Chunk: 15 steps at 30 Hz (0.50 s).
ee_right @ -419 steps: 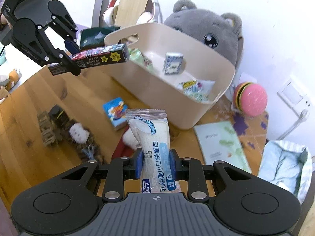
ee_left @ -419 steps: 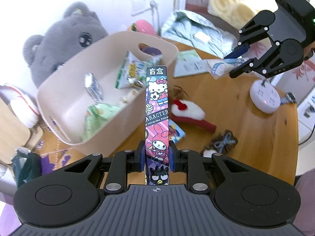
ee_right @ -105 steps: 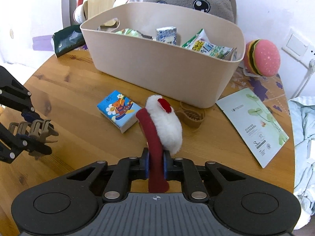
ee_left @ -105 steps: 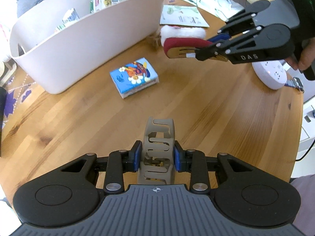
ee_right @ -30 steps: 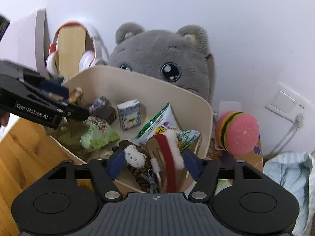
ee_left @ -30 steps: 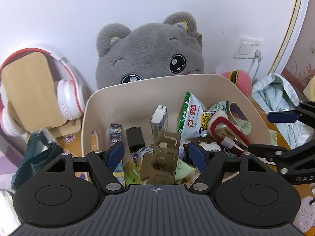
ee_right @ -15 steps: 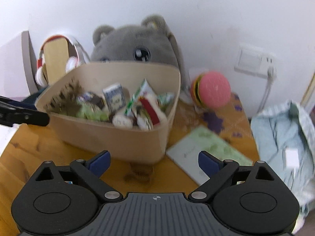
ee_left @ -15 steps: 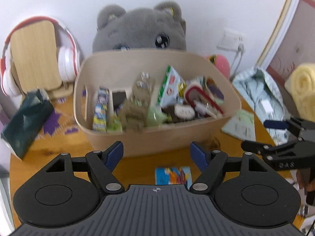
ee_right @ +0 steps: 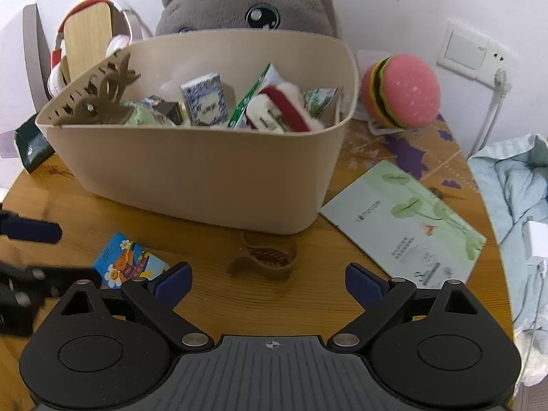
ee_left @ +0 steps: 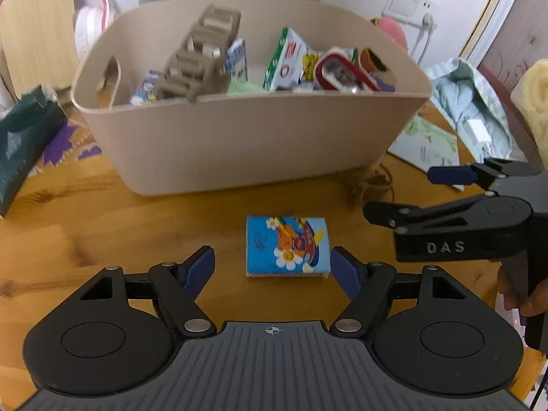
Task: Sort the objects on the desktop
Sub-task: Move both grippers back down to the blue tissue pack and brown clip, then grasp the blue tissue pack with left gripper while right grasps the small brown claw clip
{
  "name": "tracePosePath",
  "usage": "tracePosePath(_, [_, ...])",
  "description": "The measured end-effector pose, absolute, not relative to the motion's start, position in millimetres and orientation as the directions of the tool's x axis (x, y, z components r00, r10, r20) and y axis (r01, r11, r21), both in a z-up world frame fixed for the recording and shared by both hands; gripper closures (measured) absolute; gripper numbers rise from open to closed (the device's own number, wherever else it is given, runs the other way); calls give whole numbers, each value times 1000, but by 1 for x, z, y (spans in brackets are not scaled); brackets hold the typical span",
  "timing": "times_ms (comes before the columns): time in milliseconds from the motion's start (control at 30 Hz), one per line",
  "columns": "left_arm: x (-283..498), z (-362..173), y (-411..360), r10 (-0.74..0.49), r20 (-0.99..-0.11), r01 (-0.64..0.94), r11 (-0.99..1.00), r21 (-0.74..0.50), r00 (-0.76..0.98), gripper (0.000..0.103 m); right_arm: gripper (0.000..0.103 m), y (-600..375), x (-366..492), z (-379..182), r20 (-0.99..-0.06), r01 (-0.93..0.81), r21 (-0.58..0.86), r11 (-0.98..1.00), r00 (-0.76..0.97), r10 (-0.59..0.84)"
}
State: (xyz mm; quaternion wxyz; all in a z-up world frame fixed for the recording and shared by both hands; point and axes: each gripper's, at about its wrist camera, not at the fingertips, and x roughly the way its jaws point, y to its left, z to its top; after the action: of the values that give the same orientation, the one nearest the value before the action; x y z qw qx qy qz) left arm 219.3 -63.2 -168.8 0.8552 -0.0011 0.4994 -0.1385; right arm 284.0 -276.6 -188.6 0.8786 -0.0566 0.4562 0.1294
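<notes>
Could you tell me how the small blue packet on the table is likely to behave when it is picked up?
The blue packet lies flat with straight edges, so it probably won't roll. It looks small and likely light, perhaps slightly squashy.

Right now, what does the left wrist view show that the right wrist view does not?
Only the left wrist view shows the yellow towel roll and the hand holding the right gripper. Only the right wrist view shows the burger toy whole. Both share the beige basket, the blue cartoon box, the brown hair claw on the table, the green leaflet and the grey plush.
</notes>
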Motion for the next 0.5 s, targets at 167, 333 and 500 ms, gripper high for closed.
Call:
tracePosePath(167, [220,-182,-66,-240,-867,241,960,-144,438,27,5,-271,292,-201,-830,-271,26,962,531,172])
tracePosePath(333, [226,-189,-69,-243,-868,228,961,-155,433,27,5,-274,298,-207,-836,-252,39,967,522,170])
tracePosePath(500, [232,-198,-75,-256,-864,231,958,-168,434,27,5,-275,302,-213,-834,-250,17,968,531,152])
